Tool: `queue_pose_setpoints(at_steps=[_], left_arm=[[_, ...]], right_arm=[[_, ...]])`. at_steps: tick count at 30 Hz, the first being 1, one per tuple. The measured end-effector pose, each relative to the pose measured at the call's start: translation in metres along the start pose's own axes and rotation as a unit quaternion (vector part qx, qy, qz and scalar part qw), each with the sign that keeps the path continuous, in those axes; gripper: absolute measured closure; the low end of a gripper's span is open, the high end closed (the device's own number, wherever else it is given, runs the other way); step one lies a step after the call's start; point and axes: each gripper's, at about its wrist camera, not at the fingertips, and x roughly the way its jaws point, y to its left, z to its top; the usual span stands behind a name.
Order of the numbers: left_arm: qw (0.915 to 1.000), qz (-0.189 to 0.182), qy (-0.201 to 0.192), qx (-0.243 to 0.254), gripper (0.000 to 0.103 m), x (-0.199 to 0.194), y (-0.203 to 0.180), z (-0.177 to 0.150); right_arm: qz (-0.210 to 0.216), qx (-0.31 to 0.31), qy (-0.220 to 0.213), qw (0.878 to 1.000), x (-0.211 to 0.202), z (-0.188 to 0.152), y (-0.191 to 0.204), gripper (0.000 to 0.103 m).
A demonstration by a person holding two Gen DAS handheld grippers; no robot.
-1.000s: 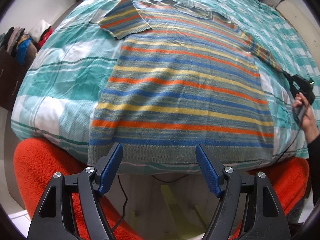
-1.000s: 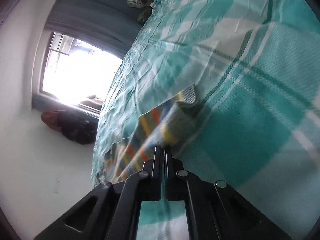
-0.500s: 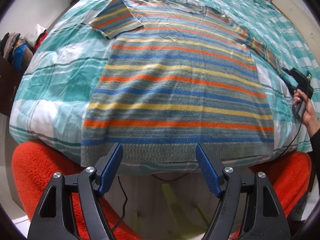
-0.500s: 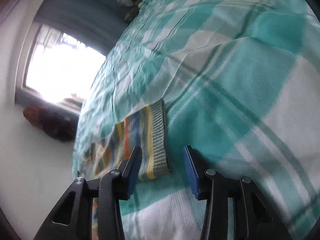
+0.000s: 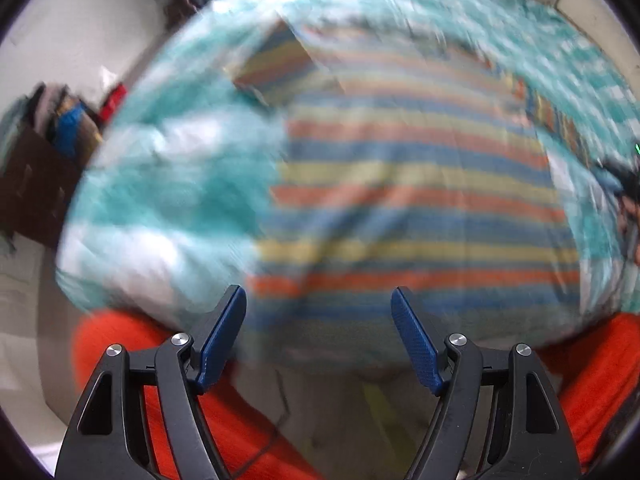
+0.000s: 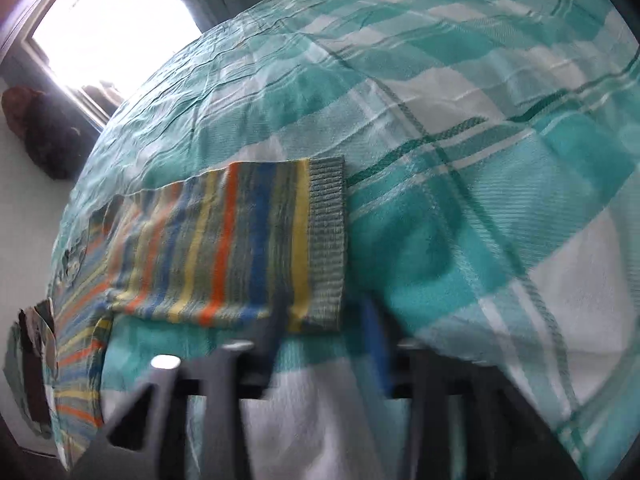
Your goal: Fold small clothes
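Your right gripper [image 6: 324, 320] has just been opening; its jaws stand spread with nothing between them, the sleeve cuff [image 6: 327, 236] lying flat just ahead. Your left gripper [image 5: 318, 336] is spread wide and empty above the hem of the striped sweater [image 5: 420, 184]. The knit looks soft, light and floppy, so it should drape; pinch it at a cuff or hem corner. It lies flat on a teal checked bedspread [image 6: 460, 100], a bright window [image 6: 108, 24] beyond.
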Motion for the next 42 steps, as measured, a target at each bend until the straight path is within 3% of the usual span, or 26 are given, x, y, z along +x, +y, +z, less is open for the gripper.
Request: queue_pose_setpoints(at_steps=[4,7,9,11,16,19,20,21,22,23,24,26,29,31,32,34,38,39,40,42], left_arm=[[0.9947,0.020,-0.101,-0.003,0.021,-0.026,0.025,0.066],[0.9888,0.016,-0.141,0.047,0.018,-0.007,0.010,0.105],[0.9815,0.055,-0.135,0.124,0.020,0.042,-0.013,0.126],[0.9763,0.074,-0.110,0.171,0.031,0.092,-0.025,0.138],[0.9714,0.069,-0.056,0.220,0.031,0.172,-0.028,0.154],[0.9688,0.070,-0.059,0.230,0.026,0.190,-0.028,0.157],[0.9717,0.062,-0.060,0.220,0.027,0.192,-0.025,0.160],[0.9782,0.039,-0.050,0.198,0.038,0.193,-0.019,0.165],[0.9842,0.013,-0.038,0.172,0.070,0.193,-0.011,0.171],[0.9886,-0.002,-0.025,0.148,0.087,0.195,-0.004,0.176],[0.9916,-0.007,-0.018,0.128,0.095,0.195,0.004,0.181],[0.9959,-0.048,-0.014,0.075,0.099,0.187,0.029,0.192],[0.9929,-0.101,-0.056,-0.028,0.099,0.152,0.086,0.211],[0.9821,-0.128,-0.080,-0.113,0.099,0.135,0.136,0.224],[0.9722,-0.136,-0.089,-0.169,0.099,0.131,0.169,0.229],[0.9555,-0.124,-0.089,-0.252,0.098,0.141,0.220,0.232],[0.9357,-0.083,-0.040,-0.341,0.093,0.186,0.273,0.221],[0.9315,-0.082,-0.031,-0.353,0.081,0.195,0.277,0.218],[0.9258,-0.091,-0.024,-0.366,0.061,0.202,0.279,0.213],[0.9110,-0.131,-0.026,-0.390,0.033,0.212,0.278,0.200]], right_arm=[[-0.101,-0.067,-0.078,0.990,-0.073,-0.027,0.020,0.031],[-0.080,-0.092,-0.106,0.987,-0.116,-0.063,0.043,0.029],[-0.054,-0.099,-0.108,0.988,-0.128,-0.082,0.061,0.029],[-0.018,-0.104,-0.101,0.989,-0.137,-0.113,0.080,0.029],[0.033,-0.102,-0.076,0.991,-0.145,-0.181,0.115,0.029],[0.040,-0.133,-0.059,0.989,-0.143,-0.203,0.134,0.029],[0.037,-0.147,-0.057,0.987,-0.142,-0.207,0.139,0.029],[0.031,-0.162,-0.058,0.985,-0.141,-0.210,0.144,0.029],[0.029,-0.172,-0.059,0.983,-0.140,-0.212,0.148,0.029],[0.025,-0.185,-0.062,0.980,-0.140,-0.213,0.152,0.029],[0.023,-0.191,-0.065,0.979,-0.140,-0.213,0.155,0.029],[0.027,-0.198,-0.068,0.978,-0.140,-0.217,0.160,0.029],[0.027,-0.208,-0.073,0.975,-0.142,-0.220,0.167,0.029],[0.026,-0.215,-0.077,0.973,-0.142,-0.221,0.170,0.029],[0.026,-0.219,-0.077,0.972,-0.141,-0.223,0.172,0.029],[0.029,-0.222,-0.070,0.972,-0.138,-0.226,0.173,0.029],[0.035,-0.224,-0.051,0.973,-0.127,-0.232,0.178,0.029],[0.036,-0.227,-0.048,0.972,-0.125,-0.234,0.179,0.029],[0.037,-0.229,-0.045,0.972,-0.123,-0.235,0.180,0.029],[0.035,-0.239,-0.041,0.969,-0.121,-0.239,0.184,0.029]])
